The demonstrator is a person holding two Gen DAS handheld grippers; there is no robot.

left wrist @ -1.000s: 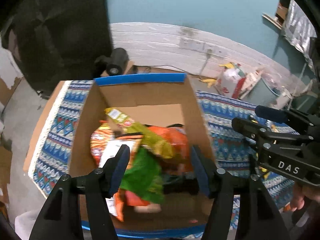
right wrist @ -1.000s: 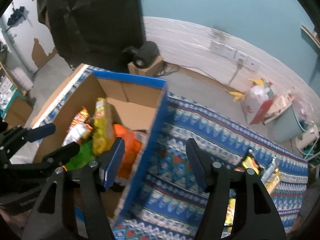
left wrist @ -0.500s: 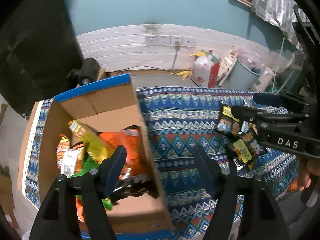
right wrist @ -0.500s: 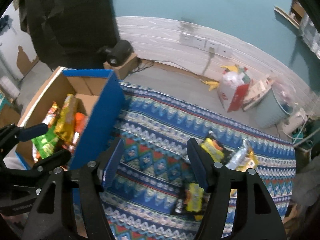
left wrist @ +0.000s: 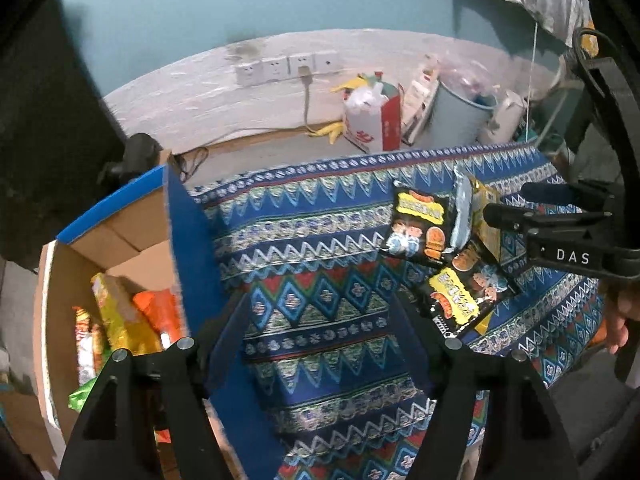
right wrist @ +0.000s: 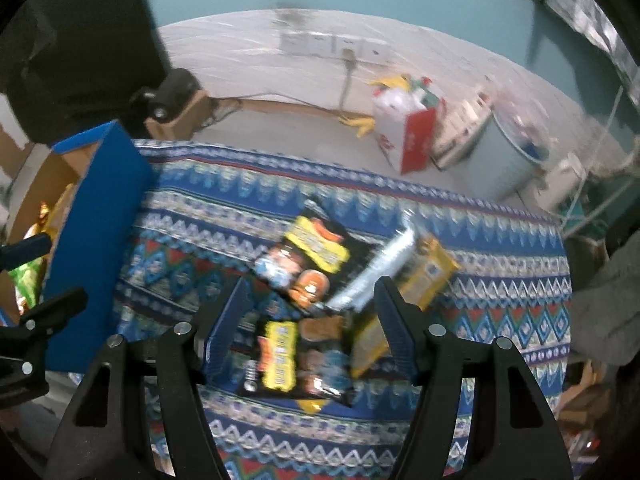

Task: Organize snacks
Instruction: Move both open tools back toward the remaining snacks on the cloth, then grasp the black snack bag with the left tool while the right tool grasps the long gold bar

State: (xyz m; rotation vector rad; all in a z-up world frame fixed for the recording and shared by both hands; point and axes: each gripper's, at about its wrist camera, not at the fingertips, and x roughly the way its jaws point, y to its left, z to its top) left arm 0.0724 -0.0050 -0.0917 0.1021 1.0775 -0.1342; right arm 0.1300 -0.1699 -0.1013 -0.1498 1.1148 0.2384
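While the left gripper (left wrist: 320, 332) hangs over the patterned cloth (left wrist: 312, 240), its jaws have just been spreading and stand apart with nothing between them but bare fabric. On the left of this view sits a cardboard box (left wrist: 120, 236) with a blue outside wall, and bags of snacks (left wrist: 120, 320) in yellow, orange and green stand packed inside it. To the right, on the cloth, lies a small heap of loose packets: a black packet (left wrist: 416, 224) with cartoon figures, a second black one (left wrist: 460, 300) nearer the camera, and a silver strip (left wrist: 462, 212) overlapping a yellow packet (left wrist: 486, 204). The right gripper (left wrist: 520, 216) reaches in from the right edge, above that heap.

From the right wrist, blurred, the right gripper (right wrist: 312, 320) hovers over the same heap, jaws released and pressing nothing. Between its fingers the nearer black packet (right wrist: 296, 360) shows, with the other black packet (right wrist: 308, 256), the silver strip (right wrist: 380, 268) and the yellow packet (right wrist: 428, 276) just beyond. The box (right wrist: 96, 216) stands at the left, well apart from the heap.
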